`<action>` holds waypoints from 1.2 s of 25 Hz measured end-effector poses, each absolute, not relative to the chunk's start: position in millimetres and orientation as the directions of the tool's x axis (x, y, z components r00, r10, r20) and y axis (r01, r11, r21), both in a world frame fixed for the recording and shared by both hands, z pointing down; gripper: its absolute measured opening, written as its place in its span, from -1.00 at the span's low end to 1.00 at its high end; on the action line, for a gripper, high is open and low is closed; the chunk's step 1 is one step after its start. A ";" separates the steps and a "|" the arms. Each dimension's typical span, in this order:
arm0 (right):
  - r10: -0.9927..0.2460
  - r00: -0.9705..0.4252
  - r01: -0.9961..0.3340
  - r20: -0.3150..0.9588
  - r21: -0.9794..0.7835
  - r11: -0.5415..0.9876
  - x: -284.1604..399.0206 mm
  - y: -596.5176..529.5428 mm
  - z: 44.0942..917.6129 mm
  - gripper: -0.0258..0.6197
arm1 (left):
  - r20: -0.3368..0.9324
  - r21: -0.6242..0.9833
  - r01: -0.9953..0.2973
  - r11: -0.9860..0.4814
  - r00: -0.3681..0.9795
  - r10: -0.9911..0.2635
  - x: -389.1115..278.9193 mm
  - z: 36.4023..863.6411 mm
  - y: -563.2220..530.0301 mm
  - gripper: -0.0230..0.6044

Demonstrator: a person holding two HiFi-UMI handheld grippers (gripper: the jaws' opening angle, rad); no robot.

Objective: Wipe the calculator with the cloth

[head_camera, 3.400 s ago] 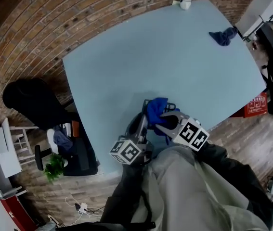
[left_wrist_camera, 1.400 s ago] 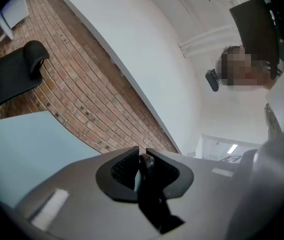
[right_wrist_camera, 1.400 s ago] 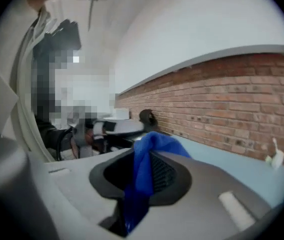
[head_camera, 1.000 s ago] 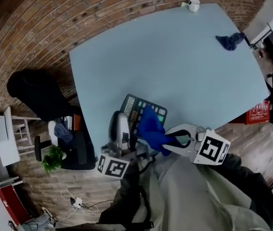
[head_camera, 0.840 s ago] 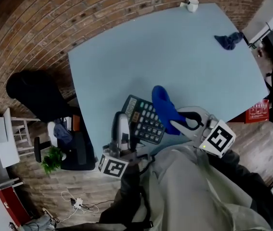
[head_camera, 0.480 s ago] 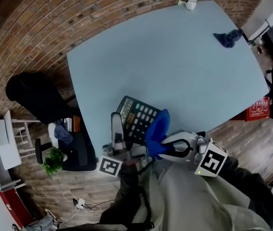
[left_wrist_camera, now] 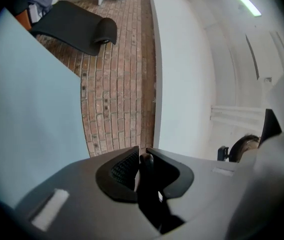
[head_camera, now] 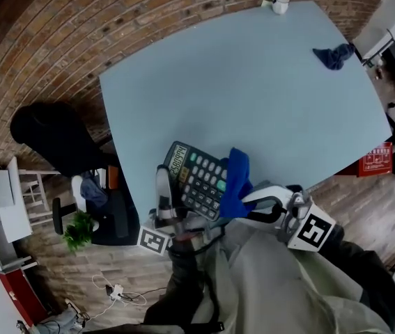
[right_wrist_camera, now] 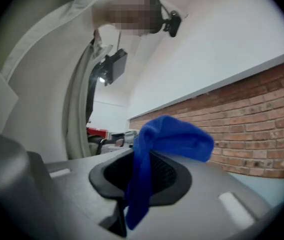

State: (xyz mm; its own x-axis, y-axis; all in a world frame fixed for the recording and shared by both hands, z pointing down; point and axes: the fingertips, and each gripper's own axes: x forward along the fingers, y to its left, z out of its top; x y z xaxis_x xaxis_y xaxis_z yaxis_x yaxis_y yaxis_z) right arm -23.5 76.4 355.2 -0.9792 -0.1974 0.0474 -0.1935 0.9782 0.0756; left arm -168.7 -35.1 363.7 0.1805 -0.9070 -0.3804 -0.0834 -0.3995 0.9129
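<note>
A dark calculator [head_camera: 196,179] with light keys is held tilted over the near edge of the table [head_camera: 253,96]. My left gripper [head_camera: 164,181] is shut on its left edge, which shows as a thin dark edge [left_wrist_camera: 145,166] between the pads in the left gripper view [left_wrist_camera: 140,156]. My right gripper [head_camera: 244,202] is shut on a bright blue cloth [head_camera: 236,181], and the cloth lies against the calculator's right side. In the right gripper view the cloth [right_wrist_camera: 169,136] hangs out between the jaws [right_wrist_camera: 144,166].
A white mug [head_camera: 279,4] with a spoon stands at the table's far corner. A second dark blue cloth [head_camera: 333,56] lies near the far right edge. Left of the table are a black chair [head_camera: 51,141] and a small plant [head_camera: 79,232].
The calculator has rolled in the left gripper, its display end now further left. The cloth swept up off the keys, then back down to the calculator's right side.
</note>
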 end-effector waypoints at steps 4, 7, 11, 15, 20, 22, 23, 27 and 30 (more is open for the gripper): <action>-0.186 -0.974 -0.148 0.127 0.261 0.954 -41.8 84.4 372.1 -0.68 | -0.410 0.907 -0.004 -0.420 0.213 -0.887 -156.3 360.2 -37.0 -0.77; -0.267 -0.957 -0.200 0.110 0.414 0.888 -47.0 62.7 373.6 -0.68 | -0.439 0.897 0.081 -0.434 0.266 -0.858 -138.7 357.9 -37.5 -0.77; -0.401 -0.911 -0.288 0.096 0.548 0.785 -40.7 22.7 379.5 -0.68 | -0.462 0.883 0.099 -0.459 0.358 -0.811 -113.3 349.2 -30.9 -0.77; -0.456 -0.885 -0.305 0.096 0.621 0.722 -42.4 16.3 379.4 -0.68 | -0.461 0.881 0.094 -0.463 0.385 -0.799 -111.1 348.1 -30.9 -0.77; -0.400 -0.896 -0.165 0.191 0.694 0.701 -49.2 35.7 388.3 -0.68 | -0.437 0.881 0.037 -0.472 0.449 -0.779 -107.9 345.3 -28.3 -0.77; -0.457 -0.871 -0.237 0.178 0.663 0.710 -35.2 14.4 383.1 -0.68 | -0.440 0.874 0.027 -0.485 0.468 -0.766 -105.7 342.9 -25.4 -0.77; -0.493 -0.853 -0.271 0.171 0.662 0.699 -27.4 2.4 380.0 -0.68 | -0.440 0.871 0.023 -0.490 0.476 -0.761 -104.5 342.2 -24.1 -0.77; -0.544 -0.825 -0.236 0.152 0.782 0.577 -22.0 -15.5 376.9 -0.68 | -0.455 0.864 0.058 -0.500 0.516 -0.726 -91.9 339.5 -20.7 -0.77; -0.467 -0.872 -0.164 0.146 0.812 0.560 -40.8 1.0 388.9 -0.68 | -0.454 0.860 0.069 -0.505 0.553 -0.698 -78.1 341.7 -17.1 -0.77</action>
State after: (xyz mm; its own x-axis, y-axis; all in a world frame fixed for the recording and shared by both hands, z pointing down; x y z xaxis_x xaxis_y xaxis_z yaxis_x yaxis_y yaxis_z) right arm -40.8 1.0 388.9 -0.8720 -0.4672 0.1461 -0.1641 0.5601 0.8120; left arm -78.1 -17.1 341.7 0.5533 -0.6983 -0.4542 0.0686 -0.5052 0.8603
